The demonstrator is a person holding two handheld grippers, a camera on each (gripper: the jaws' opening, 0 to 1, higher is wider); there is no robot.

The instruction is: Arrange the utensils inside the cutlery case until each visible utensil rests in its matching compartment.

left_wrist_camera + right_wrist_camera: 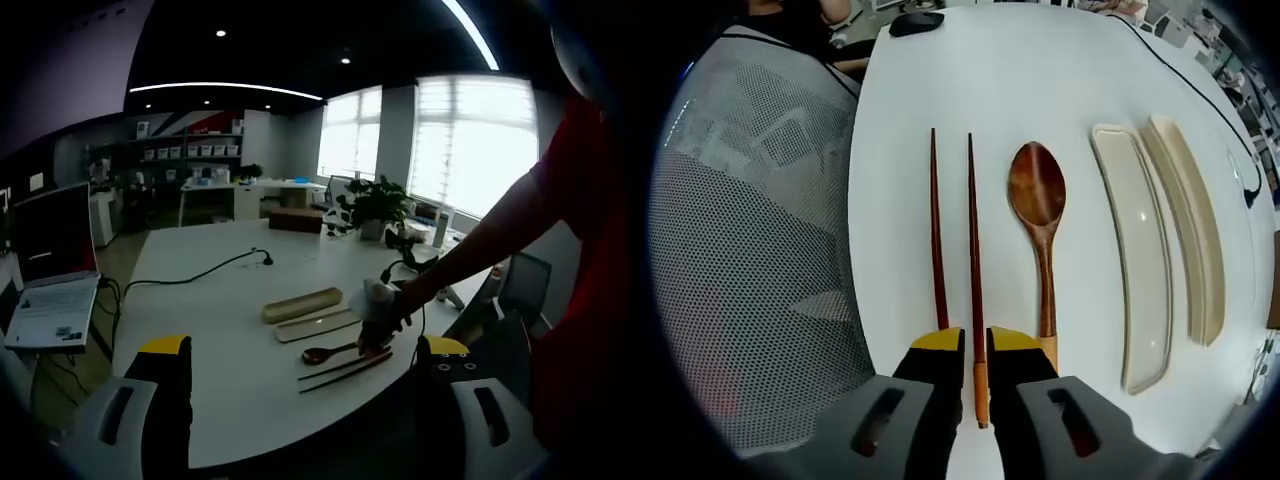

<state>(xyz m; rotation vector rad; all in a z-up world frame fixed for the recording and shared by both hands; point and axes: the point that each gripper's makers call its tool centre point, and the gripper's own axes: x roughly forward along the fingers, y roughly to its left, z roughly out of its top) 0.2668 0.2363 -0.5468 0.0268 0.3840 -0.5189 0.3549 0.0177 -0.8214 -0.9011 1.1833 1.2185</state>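
On the white tabletop [1040,90], left to right, lie one chopstick [936,230], a second chopstick [974,250] clamped in the right claw [976,345], a wooden spoon [1039,215], then the case tray [1136,250] and its lid [1188,220], both empty. The left claw [305,350] hangs above, jaws wide apart.

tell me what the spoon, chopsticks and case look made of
Spoon: likely wood, dark reddish brown, glossy bowl with a light glint, paler handle tip. Chopsticks: same dark wood look, thin, orange-tan ends. Case: smooth matte cream, probably plastic, though I can't be sure.
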